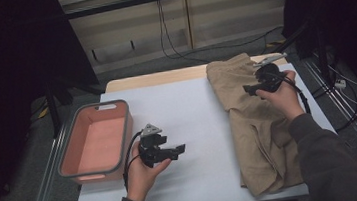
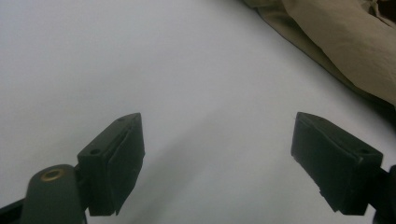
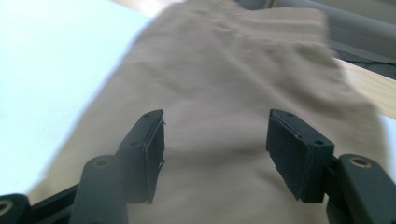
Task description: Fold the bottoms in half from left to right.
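Observation:
A tan pair of trousers lies folded lengthwise along the right side of the white table top. My right gripper hovers over its upper part, jaws apart with nothing between them. In the right gripper view the tan trousers spread out beyond my right gripper. My left gripper is held over the bare white surface near the front, left of the cloth, and stands open and empty. In the left gripper view my left gripper sits above the white top, and the trousers' edge shows at top right.
A salmon-pink bin with a grey rim stands at the table's left edge; nothing shows inside it. Cables run over the floor behind the table, and dark stands flank both sides. A wooden strip borders the far edge.

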`<state>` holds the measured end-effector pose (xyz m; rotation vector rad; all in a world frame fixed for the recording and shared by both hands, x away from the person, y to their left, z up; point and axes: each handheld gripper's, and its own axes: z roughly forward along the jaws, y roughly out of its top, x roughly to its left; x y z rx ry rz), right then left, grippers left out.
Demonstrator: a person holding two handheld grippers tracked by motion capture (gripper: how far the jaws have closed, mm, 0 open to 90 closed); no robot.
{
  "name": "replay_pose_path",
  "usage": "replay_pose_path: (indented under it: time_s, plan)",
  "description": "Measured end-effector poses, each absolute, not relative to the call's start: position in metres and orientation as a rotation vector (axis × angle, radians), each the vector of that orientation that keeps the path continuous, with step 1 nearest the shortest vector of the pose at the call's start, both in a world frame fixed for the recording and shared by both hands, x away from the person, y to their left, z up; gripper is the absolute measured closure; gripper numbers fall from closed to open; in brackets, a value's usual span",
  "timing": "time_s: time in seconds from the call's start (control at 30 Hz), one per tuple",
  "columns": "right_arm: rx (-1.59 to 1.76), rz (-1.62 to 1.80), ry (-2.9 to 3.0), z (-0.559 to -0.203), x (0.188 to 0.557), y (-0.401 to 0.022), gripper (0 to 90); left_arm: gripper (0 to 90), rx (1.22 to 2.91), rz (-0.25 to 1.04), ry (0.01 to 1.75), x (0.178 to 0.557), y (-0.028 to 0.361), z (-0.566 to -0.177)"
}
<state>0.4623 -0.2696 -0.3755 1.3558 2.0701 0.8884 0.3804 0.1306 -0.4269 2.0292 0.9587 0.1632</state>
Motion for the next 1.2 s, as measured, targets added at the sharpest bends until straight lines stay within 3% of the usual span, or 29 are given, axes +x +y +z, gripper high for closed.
replay_pose_path:
  time_s: [0.33,0.37,0.53,0.7,1.13,1.2]
  plan:
    - [1.212,0.932,2.231,-0.386,0.448,-0.205,53.4,17.4,2.029,0.168,0.959,0.375,0.134,-0.425]
    - [1.146,0.942,2.298,-0.388,0.445,-0.186,61.2,17.4,2.022,0.175,0.967,0.374,0.136,-0.425]
    - [1.082,0.973,2.405,-0.399,0.446,-0.159,82.5,17.4,2.021,0.176,0.963,0.373,0.137,-0.423]
    - [1.087,0.848,2.435,-0.416,0.452,-0.154,84.3,17.4,2.022,0.173,0.972,0.374,0.137,-0.426]
    - [1.328,0.782,2.162,-0.432,0.468,-0.222,83.1,17.5,2.023,0.184,0.989,0.374,0.141,-0.428]
    - [1.362,0.795,2.127,-0.437,0.468,-0.228,79.6,17.5,2.026,0.187,0.989,0.373,0.141,-0.428]
